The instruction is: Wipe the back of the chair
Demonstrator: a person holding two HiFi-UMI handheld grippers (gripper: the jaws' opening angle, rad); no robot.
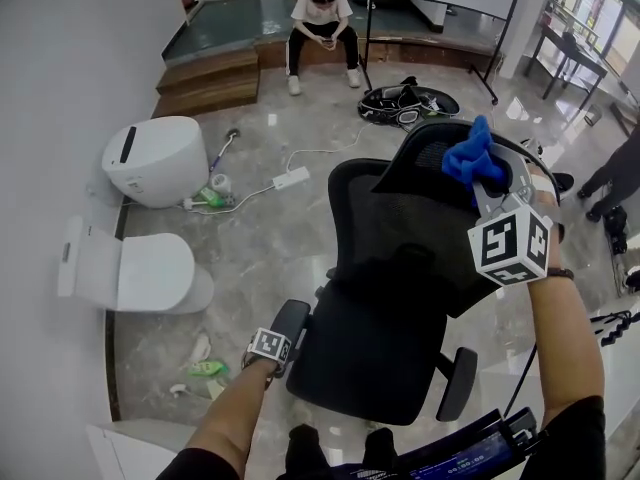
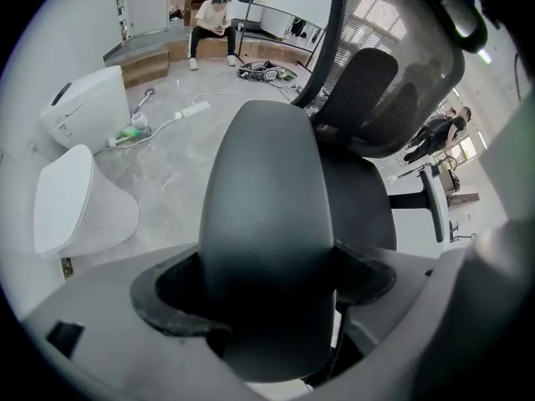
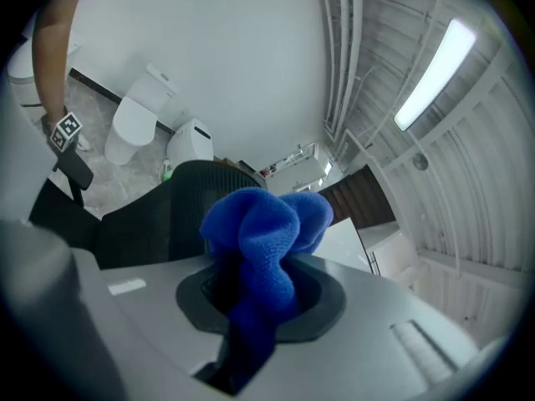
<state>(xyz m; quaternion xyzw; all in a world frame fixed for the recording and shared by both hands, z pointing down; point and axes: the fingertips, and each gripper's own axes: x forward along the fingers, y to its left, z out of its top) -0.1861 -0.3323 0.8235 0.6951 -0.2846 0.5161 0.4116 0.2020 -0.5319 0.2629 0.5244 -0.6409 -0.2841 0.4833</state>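
Left gripper [image 1: 284, 336], near left: jaws spread wide, straddling the armrest [image 2: 267, 207] without clamping it. Right gripper [image 1: 488, 175], farther right: clamped on the blue cloth [image 1: 468, 154]. The chair back [image 1: 400, 233] lies just left of and below it, so the right hand is nearer

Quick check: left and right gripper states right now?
Left gripper: jaws open, straddling the chair armrest.
Right gripper: jaws shut on the blue cloth.

Toilet [image 1: 140, 273] stands left of chair [image 1: 370, 353].
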